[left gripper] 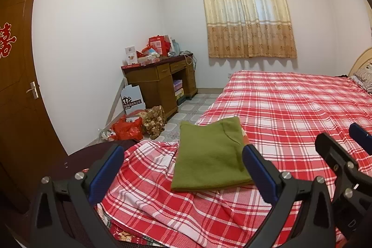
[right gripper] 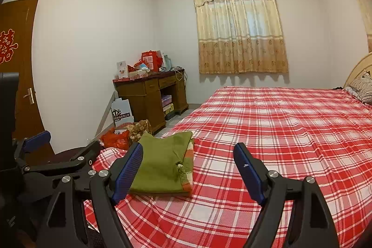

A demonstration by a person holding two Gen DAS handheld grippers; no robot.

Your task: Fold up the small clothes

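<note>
A folded olive-green garment [left gripper: 209, 155] lies flat near the corner of the bed, with a patterned layer showing at its right edge; it also shows in the right wrist view [right gripper: 162, 166]. My left gripper [left gripper: 183, 166] is open and empty, held just above and in front of the garment. My right gripper [right gripper: 188, 169] is open and empty, to the right of the garment, over the bedsheet. The right gripper shows at the right edge of the left wrist view [left gripper: 344, 145], and the left gripper shows at the left of the right wrist view [right gripper: 67, 143].
The bed has a red-and-white plaid sheet [left gripper: 290, 113] and pillows by the headboard [left gripper: 362, 78]. A cluttered wooden desk [left gripper: 160, 78] stands in the far corner, with bags [left gripper: 130, 129] on the floor. A brown door [left gripper: 16, 85] is at left.
</note>
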